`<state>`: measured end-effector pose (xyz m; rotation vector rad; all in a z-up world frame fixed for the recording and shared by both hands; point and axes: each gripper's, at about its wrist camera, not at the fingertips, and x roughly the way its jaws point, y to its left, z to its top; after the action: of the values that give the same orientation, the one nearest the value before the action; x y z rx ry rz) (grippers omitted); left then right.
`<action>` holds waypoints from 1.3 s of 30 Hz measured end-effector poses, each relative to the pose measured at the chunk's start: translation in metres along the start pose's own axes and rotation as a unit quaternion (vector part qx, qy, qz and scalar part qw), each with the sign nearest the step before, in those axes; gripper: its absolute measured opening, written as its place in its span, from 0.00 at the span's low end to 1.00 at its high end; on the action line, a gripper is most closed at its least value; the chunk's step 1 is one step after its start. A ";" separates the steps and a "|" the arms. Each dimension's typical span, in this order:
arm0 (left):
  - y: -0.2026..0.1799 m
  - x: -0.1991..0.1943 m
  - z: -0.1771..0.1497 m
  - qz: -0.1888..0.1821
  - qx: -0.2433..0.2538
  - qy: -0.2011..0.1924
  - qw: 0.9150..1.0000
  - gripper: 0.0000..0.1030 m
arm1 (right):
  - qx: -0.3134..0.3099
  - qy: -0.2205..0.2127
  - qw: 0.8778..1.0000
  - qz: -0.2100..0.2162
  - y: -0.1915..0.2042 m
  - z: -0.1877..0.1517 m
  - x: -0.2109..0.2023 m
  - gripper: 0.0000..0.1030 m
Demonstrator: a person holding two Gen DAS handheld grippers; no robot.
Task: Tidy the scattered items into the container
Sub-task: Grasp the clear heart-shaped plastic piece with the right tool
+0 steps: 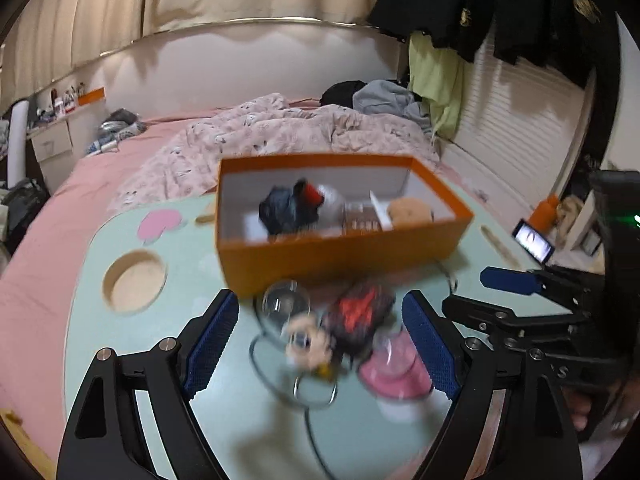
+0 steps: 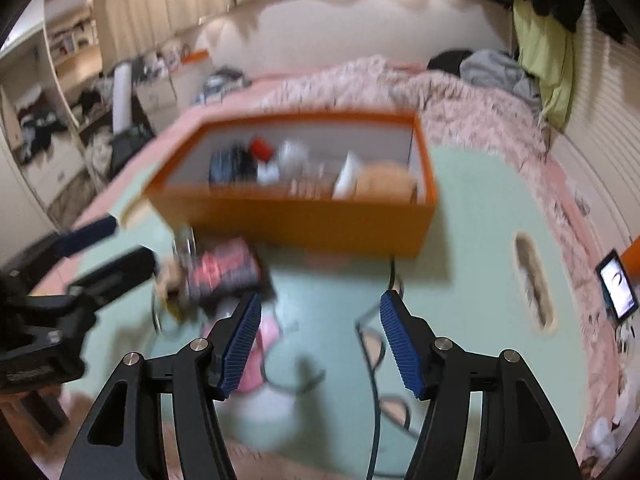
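**Friend:** What do you see on the bench?

**Me:** The bench [image 1: 168, 360] is pale green and sits on a pink bed [image 1: 60, 208]. An orange box [image 1: 340, 258] stands near the far edge of the bench. Things already lie in it: a dark bundle [image 1: 284, 208], something red and a tan round thing [image 1: 410, 210]. They are blurry, so I cannot name them.

**Friend:** Is anything outside the box?

**Me:** Yes. A little pile lies on the bench just in front of the box's near wall. It has a black and red thing [image 1: 362, 314], a clear round thing [image 1: 284, 300] and a pink thing [image 1: 394, 368]. A thin dark cord [image 1: 312, 400] loops by them. All of it is blurry.

**Friend:** What is your left tool doing?

**Me:** My left tool [image 1: 320, 344] is wide apart. The pile sits between its blue pads [image 1: 212, 344], but I cannot see the pads pressing on anything.

**Friend:** And your right tool?

**Me:** My right tool [image 2: 320, 340] is spread too, and it grips nothing. Between its pads I see only green bench and dark cord. The pink thing lies just beside its left pad [image 2: 240, 344]. The left tool reaches in at the left edge of that view, beside the pile.

**Friend:** Anything else?

**Me:** A small lit screen [image 2: 618, 288] stands past the right edge of the bench.
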<state>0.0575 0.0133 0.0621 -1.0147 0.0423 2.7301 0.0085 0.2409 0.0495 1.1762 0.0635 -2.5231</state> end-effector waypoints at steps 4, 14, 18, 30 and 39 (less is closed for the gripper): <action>-0.001 0.002 -0.022 0.035 0.015 0.020 0.999 0.81 | 0.015 0.043 0.999 -0.011 -0.007 -0.011 0.020 0.60; 0.008 0.033 -0.043 0.067 0.008 0.081 0.994 0.85 | 0.002 0.064 0.997 -0.036 -0.005 -0.018 0.035 0.81; 0.013 0.030 -0.040 0.062 -0.002 0.085 0.994 0.90 | -0.005 0.065 0.997 -0.036 -0.003 -0.019 0.036 0.85; 0.012 0.033 -0.041 0.050 0.006 0.088 0.995 1.00 | -0.059 0.024 0.998 0.025 0.023 -0.009 0.023 0.64; 0.010 0.035 -0.042 0.049 0.007 0.086 0.995 1.00 | -0.120 0.061 0.991 0.026 0.052 -0.001 0.050 0.36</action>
<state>0.0566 0.0059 0.0068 -1.2745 0.1431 2.7163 -0.0032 0.1773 0.0168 1.2131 0.3516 -2.3186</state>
